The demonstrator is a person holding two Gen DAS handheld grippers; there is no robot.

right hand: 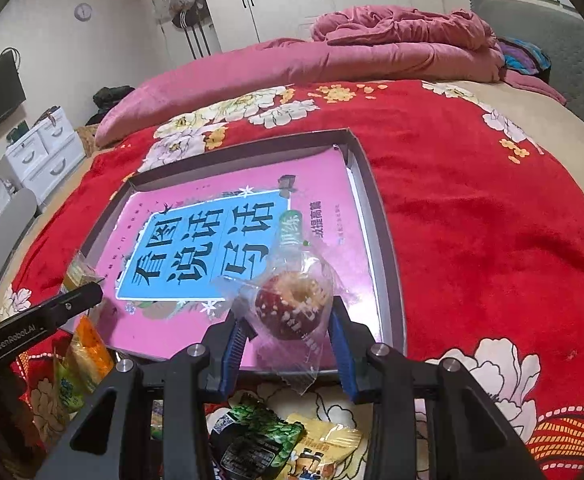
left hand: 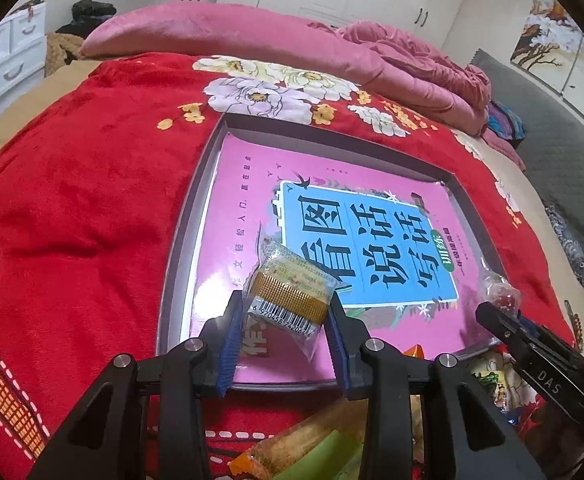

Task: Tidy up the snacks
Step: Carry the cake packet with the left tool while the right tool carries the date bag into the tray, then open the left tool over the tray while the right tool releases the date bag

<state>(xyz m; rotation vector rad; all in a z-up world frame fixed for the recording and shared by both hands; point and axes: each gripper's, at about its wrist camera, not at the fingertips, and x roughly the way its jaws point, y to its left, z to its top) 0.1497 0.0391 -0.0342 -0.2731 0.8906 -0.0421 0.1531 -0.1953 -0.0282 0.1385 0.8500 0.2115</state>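
Item: left gripper (left hand: pixel 285 312) pinching wafer packet (left hand: pixel 292 294); right gripper (right hand: pixel 287 322) pinching wrapped red sweet (right hand: pixel 292 306). Both held over tray (left hand: pixel 179 240) near edge. Step: placing. Next, likely: lower, release onto pink book (left hand: pixel 243 184).

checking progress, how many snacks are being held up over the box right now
2: a clear-wrapped golden square cake in the left gripper, a clear-wrapped round red candied fruit in the right gripper.

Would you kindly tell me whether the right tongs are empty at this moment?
No, the right tongs are shut on a clear-wrapped red round snack, held above the pink book in the tray.
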